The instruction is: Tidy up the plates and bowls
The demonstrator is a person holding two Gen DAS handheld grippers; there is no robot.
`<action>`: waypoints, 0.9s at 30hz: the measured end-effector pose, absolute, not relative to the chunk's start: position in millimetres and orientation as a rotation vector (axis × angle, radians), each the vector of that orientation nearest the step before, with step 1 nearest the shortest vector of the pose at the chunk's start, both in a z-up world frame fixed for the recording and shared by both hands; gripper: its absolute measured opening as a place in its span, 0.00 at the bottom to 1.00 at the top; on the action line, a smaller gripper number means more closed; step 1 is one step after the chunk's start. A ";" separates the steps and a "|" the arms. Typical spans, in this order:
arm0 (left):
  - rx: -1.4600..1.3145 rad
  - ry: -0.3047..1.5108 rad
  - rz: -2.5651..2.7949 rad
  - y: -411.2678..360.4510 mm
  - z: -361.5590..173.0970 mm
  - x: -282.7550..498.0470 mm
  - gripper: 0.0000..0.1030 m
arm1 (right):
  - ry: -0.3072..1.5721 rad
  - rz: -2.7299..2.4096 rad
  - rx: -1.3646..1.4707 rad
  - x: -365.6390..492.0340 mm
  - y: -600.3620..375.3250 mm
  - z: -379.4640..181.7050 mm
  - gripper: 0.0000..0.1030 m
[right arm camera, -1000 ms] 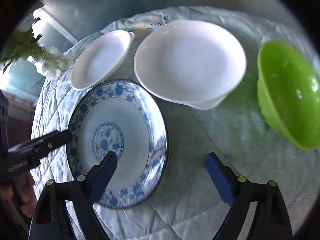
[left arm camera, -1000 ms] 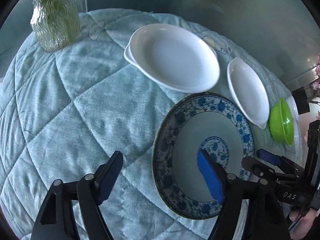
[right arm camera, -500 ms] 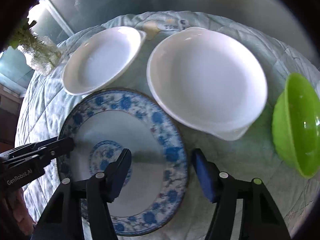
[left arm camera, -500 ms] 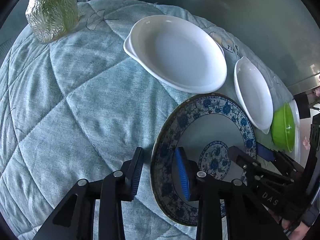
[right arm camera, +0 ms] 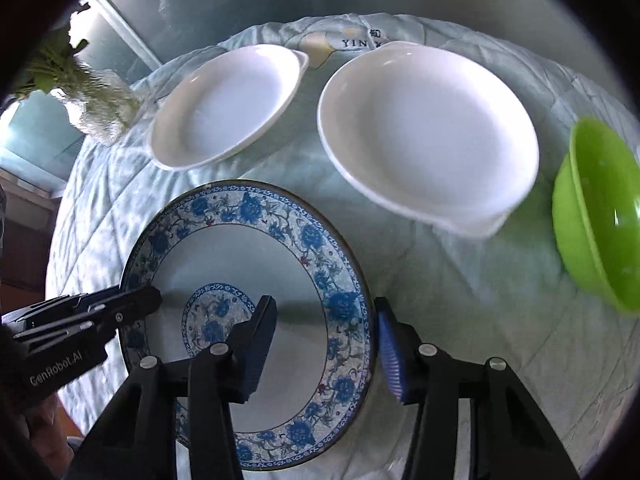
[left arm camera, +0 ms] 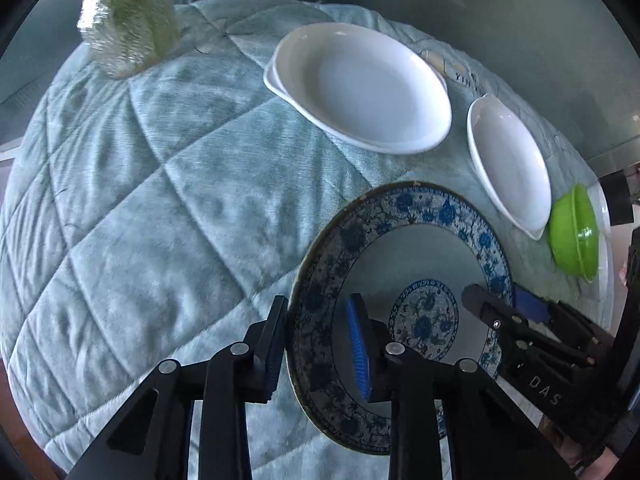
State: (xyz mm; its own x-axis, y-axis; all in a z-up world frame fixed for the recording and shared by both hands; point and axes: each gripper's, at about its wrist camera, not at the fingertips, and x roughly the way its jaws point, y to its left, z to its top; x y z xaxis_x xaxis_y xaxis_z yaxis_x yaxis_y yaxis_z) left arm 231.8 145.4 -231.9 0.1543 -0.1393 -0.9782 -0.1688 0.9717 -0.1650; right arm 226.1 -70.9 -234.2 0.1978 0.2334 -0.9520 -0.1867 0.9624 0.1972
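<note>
We have nothing stacked yet: our left gripper [left arm camera: 320,344] and right gripper [right arm camera: 326,344] straddle opposite rims of the blue-patterned plate [right arm camera: 248,276] near the quilt's [left arm camera: 160,200] front edge, jaws apart, not clamped; white dishes [right arm camera: 428,132] and green bowl [right arm camera: 600,216] wait behind

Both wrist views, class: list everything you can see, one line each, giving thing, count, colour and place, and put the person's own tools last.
Patterned plate: one, blue and white, near edge of the quilt, between both grippers.
Dishes: two, white, far side; one beside the bowl, one nearer the vase.
Bowl: one, green, right of the dishes, tilted.
Vase: one, clear glass with green stems, far left, blurred.
Quilt: one, pale blue, under everything.
Left hand-held gripper: one, black with blue pads, fingers either side of the plate's left rim.
Right hand-held gripper: one, black with blue pads, fingers either side of the plate's right rim.
</note>
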 end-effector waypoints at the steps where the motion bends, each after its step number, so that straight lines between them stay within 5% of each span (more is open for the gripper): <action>1: -0.258 1.412 0.027 144.2 -225.5 228.6 0.21 | 1.333 0.296 0.056 221.7 -73.0 -231.0 0.47; 15: -0.210 1.292 -0.062 94.1 -117.1 148.9 0.19 | 1.234 0.237 0.207 158.0 -145.4 -138.9 0.42; 27: -0.216 1.302 -0.078 67.1 -127.2 84.1 0.19 | 1.266 0.206 0.204 96.5 -174.5 -145.1 0.42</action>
State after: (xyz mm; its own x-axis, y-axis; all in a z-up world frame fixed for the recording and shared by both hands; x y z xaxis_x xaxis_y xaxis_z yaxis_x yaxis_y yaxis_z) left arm 84.1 67.1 -127.2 0.2667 -0.1786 -0.9471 -0.0641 0.9772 -0.2023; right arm 96.5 -174.5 -145.1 0.2867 0.2644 -0.9208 -0.0406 0.9637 0.2640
